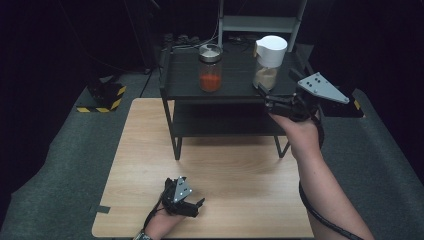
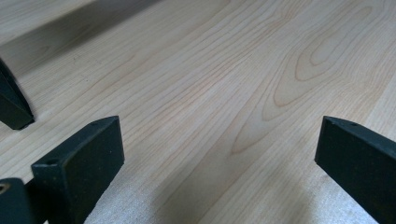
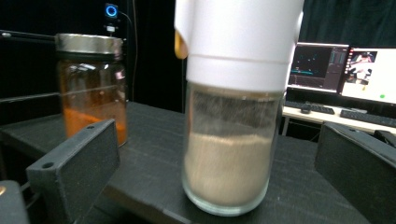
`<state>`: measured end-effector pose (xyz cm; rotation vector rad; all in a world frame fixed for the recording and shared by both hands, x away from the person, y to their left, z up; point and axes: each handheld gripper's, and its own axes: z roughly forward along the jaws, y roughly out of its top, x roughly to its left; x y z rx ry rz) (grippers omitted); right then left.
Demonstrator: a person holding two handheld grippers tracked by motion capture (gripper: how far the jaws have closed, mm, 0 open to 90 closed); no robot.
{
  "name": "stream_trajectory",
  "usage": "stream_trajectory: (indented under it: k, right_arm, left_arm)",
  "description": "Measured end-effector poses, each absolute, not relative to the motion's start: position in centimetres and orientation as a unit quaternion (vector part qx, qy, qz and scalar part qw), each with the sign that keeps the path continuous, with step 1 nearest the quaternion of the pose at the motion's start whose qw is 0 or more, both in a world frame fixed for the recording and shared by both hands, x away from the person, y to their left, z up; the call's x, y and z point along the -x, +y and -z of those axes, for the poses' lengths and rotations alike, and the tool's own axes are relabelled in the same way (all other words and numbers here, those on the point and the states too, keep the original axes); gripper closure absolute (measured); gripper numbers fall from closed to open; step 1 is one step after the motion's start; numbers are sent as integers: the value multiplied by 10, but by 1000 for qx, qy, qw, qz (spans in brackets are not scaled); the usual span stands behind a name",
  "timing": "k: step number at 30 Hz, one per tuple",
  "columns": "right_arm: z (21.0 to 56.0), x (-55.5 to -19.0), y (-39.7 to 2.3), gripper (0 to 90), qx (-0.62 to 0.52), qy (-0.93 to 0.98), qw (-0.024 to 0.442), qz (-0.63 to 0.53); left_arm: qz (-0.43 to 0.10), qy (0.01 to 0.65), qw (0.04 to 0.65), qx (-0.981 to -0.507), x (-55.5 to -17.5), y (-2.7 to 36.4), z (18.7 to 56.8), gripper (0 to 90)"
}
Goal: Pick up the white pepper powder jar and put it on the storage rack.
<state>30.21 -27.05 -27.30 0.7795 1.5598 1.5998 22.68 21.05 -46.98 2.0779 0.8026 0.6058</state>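
shelf (image 1: 235, 85): jar (image 1: 210, 68) left | shaker (image 1: 269, 62) right

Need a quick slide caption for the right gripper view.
Open right gripper lined up on the white-capped jar of beige powder, orange jar behind, both on the black shelf.

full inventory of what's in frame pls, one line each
white-capped jar: 1, clear glass with beige powder, right side of the shelf top, between the open right claw's jaws, untouched
metal-lidded jar: 1, clear glass with orange-red contents, shelf top, left of the other jar
shelf: 1, black, two tiers, standing at the far end of the table
table: 1, light wood
floor mat: 1, grey, under the table
monitors: 2, lit, background of the right gripper view
right claw: 1, black, open, at the white-capped jar
left claw: 1, black, open, low over the table's near edge
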Motion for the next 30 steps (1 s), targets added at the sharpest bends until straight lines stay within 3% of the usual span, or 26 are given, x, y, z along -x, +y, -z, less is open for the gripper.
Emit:
stream_trajectory:
  k: [30]
  right_arm:
    - [329, -260, -296, 0, -269, 655, 376, -598]
  left_arm:
    - [-249, 317, 407, -819, -223, 210, 471, 16]
